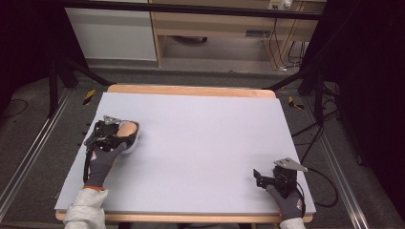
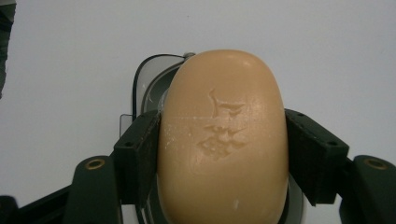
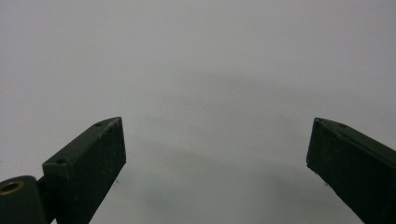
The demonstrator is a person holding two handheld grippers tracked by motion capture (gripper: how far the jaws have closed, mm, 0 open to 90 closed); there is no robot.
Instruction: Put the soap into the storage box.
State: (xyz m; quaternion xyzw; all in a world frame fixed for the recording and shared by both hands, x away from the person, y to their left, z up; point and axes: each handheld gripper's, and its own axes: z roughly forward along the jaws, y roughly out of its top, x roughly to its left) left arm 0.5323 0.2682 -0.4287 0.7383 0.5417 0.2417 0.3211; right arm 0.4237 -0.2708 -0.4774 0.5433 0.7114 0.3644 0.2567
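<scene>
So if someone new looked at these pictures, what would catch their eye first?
The tan bar of soap, with a mark pressed in its top, clamped between the left gripper's jaws over a soap dish at the grey table's left side. Next, the right gripper, jaws wide apart with nothing between them, near the front right corner.

Wooden cabinet [image 1: 224,24] beyond grey table [image 1: 215,143]

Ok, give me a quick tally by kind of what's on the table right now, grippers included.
Soap bars: 1, tan soap bar, clamped between the left gripper's jaws
Soap dishes: 1, soap dish, under the bar
Grippers: 2, left gripper, right gripper with jaws apart
Total: 4
</scene>
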